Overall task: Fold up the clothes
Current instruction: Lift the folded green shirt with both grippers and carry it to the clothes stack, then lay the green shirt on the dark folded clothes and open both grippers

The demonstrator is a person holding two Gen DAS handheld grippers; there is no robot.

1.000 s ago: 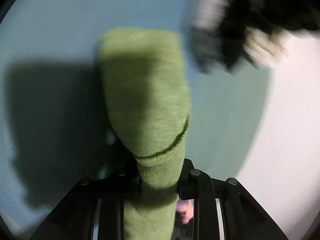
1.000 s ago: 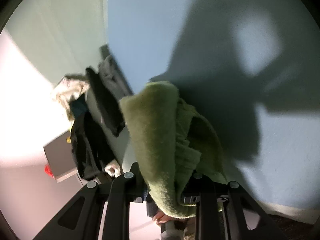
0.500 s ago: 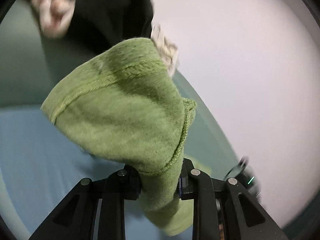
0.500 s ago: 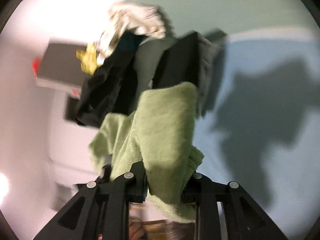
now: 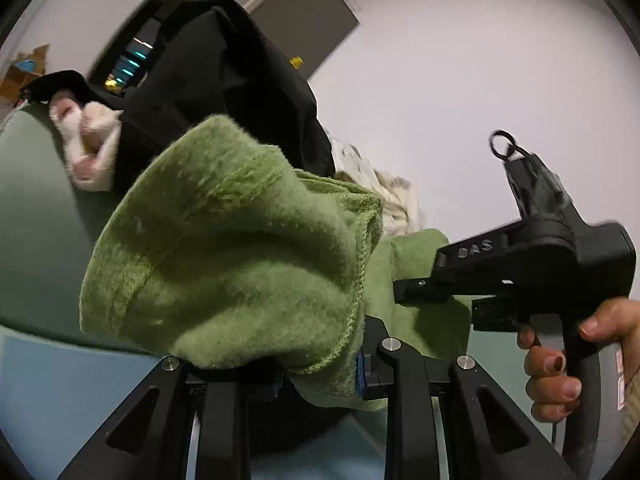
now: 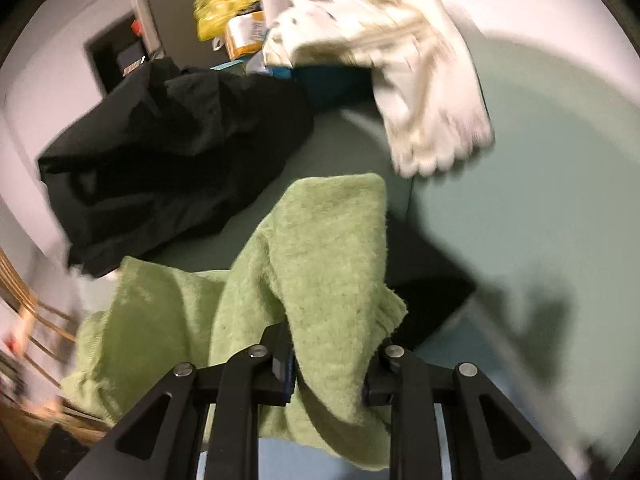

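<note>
A fuzzy green garment (image 5: 240, 248) bulges out of my left gripper (image 5: 320, 372), whose jaws are shut on a bunched fold of it. In the left wrist view the right gripper (image 5: 404, 292) comes in from the right, gripped by a hand (image 5: 560, 364), with its fingertips buried in the same green cloth. In the right wrist view the green garment (image 6: 320, 264) is clamped between the jaws of my right gripper (image 6: 330, 376) and droops to the left. The garment hangs in the air above the blue-green surface (image 6: 540, 208).
A black garment (image 6: 168, 152) lies heaped at the back left, and a white patterned garment (image 6: 408, 76) lies at the back right. Yellow bags and boxes (image 6: 236, 16) stand behind them. A white and pink cloth (image 5: 88, 144) sits beside the black garment (image 5: 224, 80).
Both grippers have lifted and rolled with the green garment. The views have swung from the blue surface to the clothes pile and wall. The right gripper now shows at the right of the left wrist view.
</note>
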